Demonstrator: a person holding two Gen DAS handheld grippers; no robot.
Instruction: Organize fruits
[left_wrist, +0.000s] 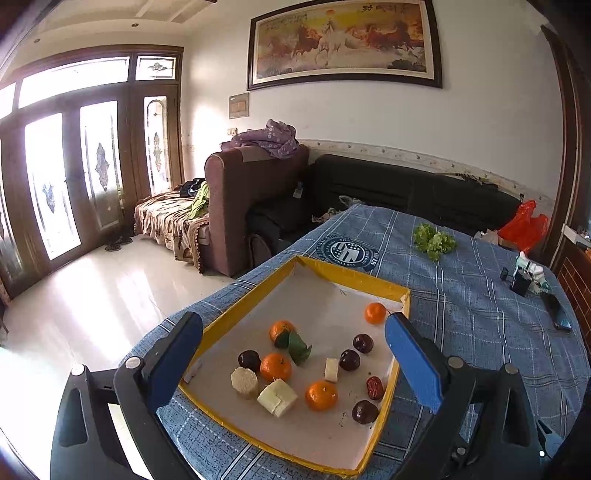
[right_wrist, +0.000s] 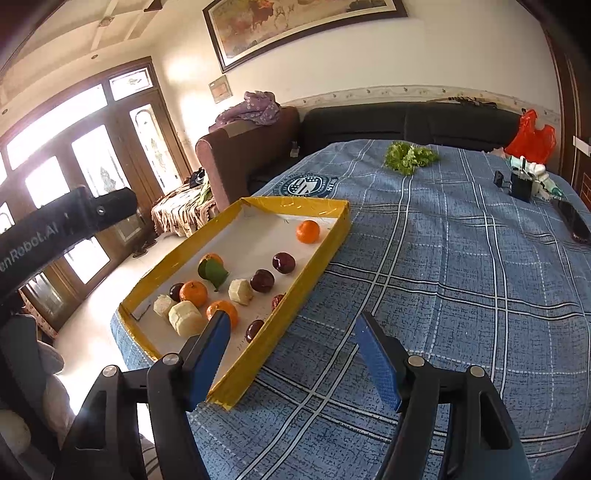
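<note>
A shallow yellow-rimmed tray (left_wrist: 251, 295) (right_wrist: 325, 251) lies on the blue plaid cloth. It holds several tangerines (left_wrist: 321, 395) (right_wrist: 308, 231), one with green leaves (left_wrist: 297, 347), several dark plums (left_wrist: 349, 360) (right_wrist: 283, 262), pale sugarcane pieces (left_wrist: 277, 397) (right_wrist: 185, 318) and a red date (left_wrist: 375, 387). My left gripper (left_wrist: 293, 336) is open and empty, hovering above the tray with a finger on each side. My right gripper (right_wrist: 291, 332) is open and empty above the tray's near right rim.
A lettuce bunch (left_wrist: 434, 240) (right_wrist: 410, 157) lies at the far end of the table. A small dark device and white items (left_wrist: 526, 275) (right_wrist: 522, 181), a phone (right_wrist: 576, 221) and a red bag (right_wrist: 532, 136) are at the right. Sofas stand behind.
</note>
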